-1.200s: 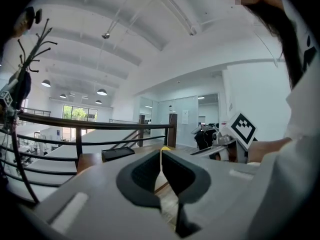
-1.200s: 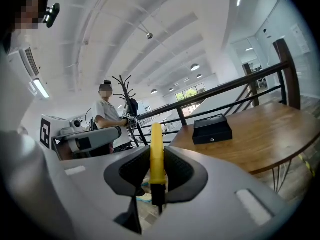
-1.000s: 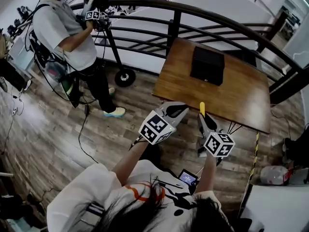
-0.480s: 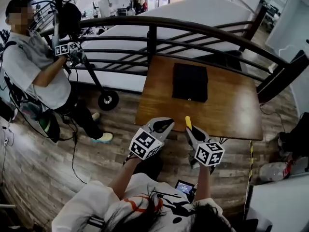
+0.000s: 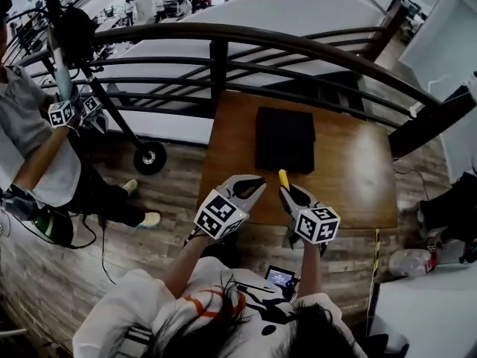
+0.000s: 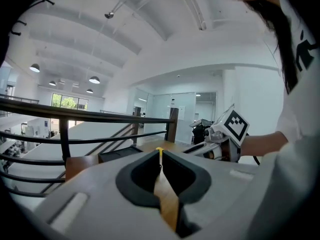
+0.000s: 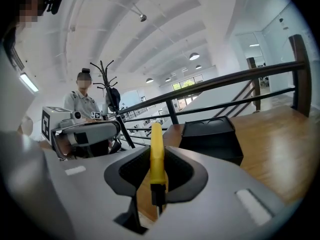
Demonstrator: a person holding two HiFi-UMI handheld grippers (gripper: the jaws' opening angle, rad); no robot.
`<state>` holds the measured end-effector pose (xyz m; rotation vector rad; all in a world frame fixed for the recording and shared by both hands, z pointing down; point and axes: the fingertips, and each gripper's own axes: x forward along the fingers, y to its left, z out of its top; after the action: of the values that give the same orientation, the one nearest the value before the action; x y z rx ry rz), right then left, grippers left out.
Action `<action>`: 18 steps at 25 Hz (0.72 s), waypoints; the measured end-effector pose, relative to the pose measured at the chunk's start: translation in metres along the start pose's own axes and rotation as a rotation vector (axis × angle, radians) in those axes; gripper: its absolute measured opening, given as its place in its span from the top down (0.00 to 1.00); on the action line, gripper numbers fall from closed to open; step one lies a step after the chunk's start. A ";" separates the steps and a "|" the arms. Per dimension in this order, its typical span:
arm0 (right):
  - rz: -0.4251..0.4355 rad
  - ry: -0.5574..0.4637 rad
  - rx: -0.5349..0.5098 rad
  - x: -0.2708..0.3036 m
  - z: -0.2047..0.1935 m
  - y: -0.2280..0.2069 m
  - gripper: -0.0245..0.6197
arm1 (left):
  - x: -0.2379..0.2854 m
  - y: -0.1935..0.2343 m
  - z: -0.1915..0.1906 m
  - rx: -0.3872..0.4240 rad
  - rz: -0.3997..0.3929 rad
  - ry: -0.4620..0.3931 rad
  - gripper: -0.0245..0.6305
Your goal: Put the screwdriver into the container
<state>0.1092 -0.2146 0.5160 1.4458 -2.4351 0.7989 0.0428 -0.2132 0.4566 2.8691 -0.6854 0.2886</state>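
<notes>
While the left tool (image 5: 252, 183) and the right tool (image 5: 289, 192) are held side by side over the near edge of the brown wooden table (image 5: 358, 177), plenty of bare wood is seen to the right of the black box-shaped container (image 5: 285, 139). That container is set toward the table's far middle, with the dark curved metal railing (image 5: 298, 47) close behind. The yellow-handled screwdriver (image 5: 283, 179) is clamped between the right tool's jaws, its handle sticking out past the tips toward the container's front edge. The left tool's jaws are drawn together on nothing. Both forearms are stretched forward. A second person in a grey shirt (image 5: 30, 125) is seen well apart on the left.
</notes>
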 end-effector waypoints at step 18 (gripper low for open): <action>-0.022 0.264 -0.095 0.110 0.038 -0.115 0.79 | 0.061 0.088 0.013 -0.078 -0.003 -0.010 0.95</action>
<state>0.1564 -0.3610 0.5718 1.2440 -2.2248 0.8007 0.0574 -0.3187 0.4693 2.7997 -0.6788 0.2417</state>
